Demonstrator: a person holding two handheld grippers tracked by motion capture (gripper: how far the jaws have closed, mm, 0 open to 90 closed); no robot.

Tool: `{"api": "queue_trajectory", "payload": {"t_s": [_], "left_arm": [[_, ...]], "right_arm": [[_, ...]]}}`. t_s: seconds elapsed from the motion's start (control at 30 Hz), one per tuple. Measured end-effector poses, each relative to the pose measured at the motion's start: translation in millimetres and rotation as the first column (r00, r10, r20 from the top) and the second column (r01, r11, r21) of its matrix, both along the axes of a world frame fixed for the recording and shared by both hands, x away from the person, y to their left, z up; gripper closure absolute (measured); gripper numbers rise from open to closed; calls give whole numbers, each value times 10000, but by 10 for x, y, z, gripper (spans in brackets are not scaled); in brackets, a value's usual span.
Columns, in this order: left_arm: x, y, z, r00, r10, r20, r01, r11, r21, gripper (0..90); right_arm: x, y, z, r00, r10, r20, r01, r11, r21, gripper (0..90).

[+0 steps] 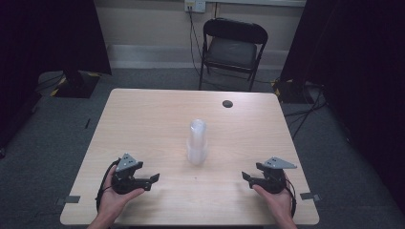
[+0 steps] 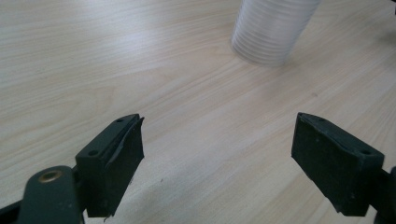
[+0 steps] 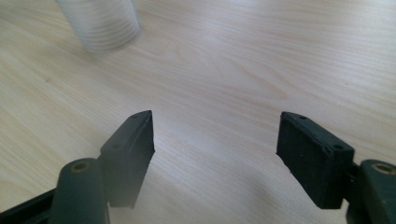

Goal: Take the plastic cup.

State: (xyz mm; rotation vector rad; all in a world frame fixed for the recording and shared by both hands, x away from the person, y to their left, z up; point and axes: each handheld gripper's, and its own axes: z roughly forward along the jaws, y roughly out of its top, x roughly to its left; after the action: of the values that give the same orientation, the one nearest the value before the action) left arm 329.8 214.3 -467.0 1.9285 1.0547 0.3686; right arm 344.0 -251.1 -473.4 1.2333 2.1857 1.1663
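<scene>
- A tall stack of clear, ribbed plastic cups (image 1: 197,142) stands upright near the middle of the pale wooden table (image 1: 143,119), rims down as far as can be judged.
- The left gripper (image 1: 154,180) rests at the near edge, well apart from the stack; its jaws stand wide with nothing between them.
- The right gripper (image 1: 245,177) sits opposite, likewise gaping and empty, jaws turned toward the stack.
- Judgement: this is the approach step; no contact is made.
- Next move likely calls for one gripper steadying the stack's base while the other closes on the top cup.
- A black folding chair (image 1: 232,47) stands beyond the table.
</scene>
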Motion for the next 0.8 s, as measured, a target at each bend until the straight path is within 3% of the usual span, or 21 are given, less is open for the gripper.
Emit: {"api": "queue_trajectory", "payload": {"t_s": [0.27,0.37,0.5,0.6,0.67,0.7,0.8], "left_arm": [[61,-52,2,9993,-123,349,136,9992,-383,224],[79,-66,15,9985,-182,509,200,9992,-334,238],[79,-94,71,9968,-178,785,230,9976,-655,239],[81,-155,153,9949,-206,991,293,9958,-868,242],[79,-183,178,9925,-414,1146,507,9956,-788,264],[64,-242,242,9884,-616,1392,678,9969,-399,271],[72,-327,336,9847,-948,1463,982,9950,-163,294]], "right_arm": [[-75,13,19,9992,210,-336,-204,9996,189,322],[-79,24,29,9992,319,-261,-313,9993,222,333],[-92,62,32,9981,535,-290,-528,9984,220,341],[-108,65,45,9997,239,-106,-236,9995,203,323],[-128,53,53,9999,71,-106,-67,9995,306,321],[-139,49,58,9999,30,-131,-26,9995,317,321],[-158,33,87,9997,-51,-233,58,9995,302,326]]}}
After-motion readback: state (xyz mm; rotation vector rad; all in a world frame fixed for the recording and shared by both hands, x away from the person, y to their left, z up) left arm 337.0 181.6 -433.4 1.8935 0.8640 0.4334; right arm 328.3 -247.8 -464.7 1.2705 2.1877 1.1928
